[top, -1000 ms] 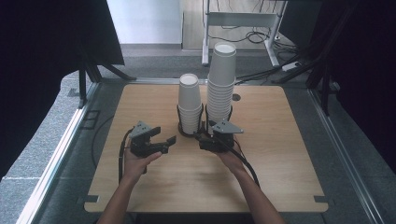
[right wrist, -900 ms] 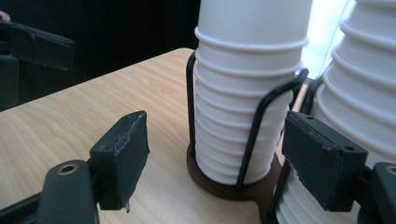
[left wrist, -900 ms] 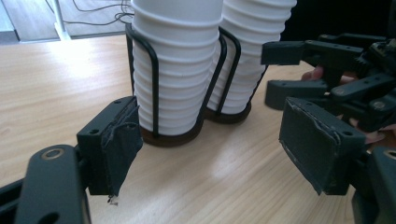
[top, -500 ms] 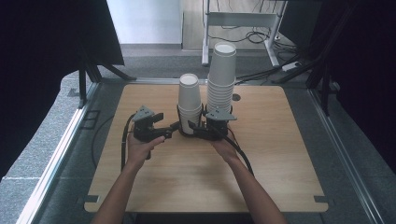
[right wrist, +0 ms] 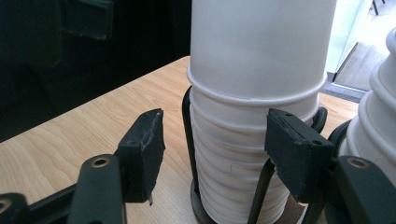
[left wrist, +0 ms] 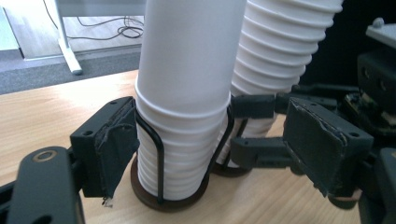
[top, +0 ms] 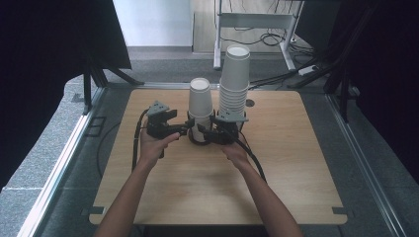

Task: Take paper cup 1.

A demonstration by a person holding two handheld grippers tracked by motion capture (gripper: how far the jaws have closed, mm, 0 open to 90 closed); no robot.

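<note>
I have both grippers at the short stack [top: 200, 106]: left gripper [left wrist: 212, 154] spread around it, right gripper [right wrist: 215, 154] spread too, pads not touching.

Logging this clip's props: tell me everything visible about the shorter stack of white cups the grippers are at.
The shorter cup stack is white paper cups nested upright, rolled rims showing as rings low down, with one smooth cup riding high on top, its mouth open. It stands in a black wire holder on a dark round base, on the wooden table, left of the taller stack. The left gripper and right gripper each have open jaws either side of its lower part; contact is unclear.
</note>
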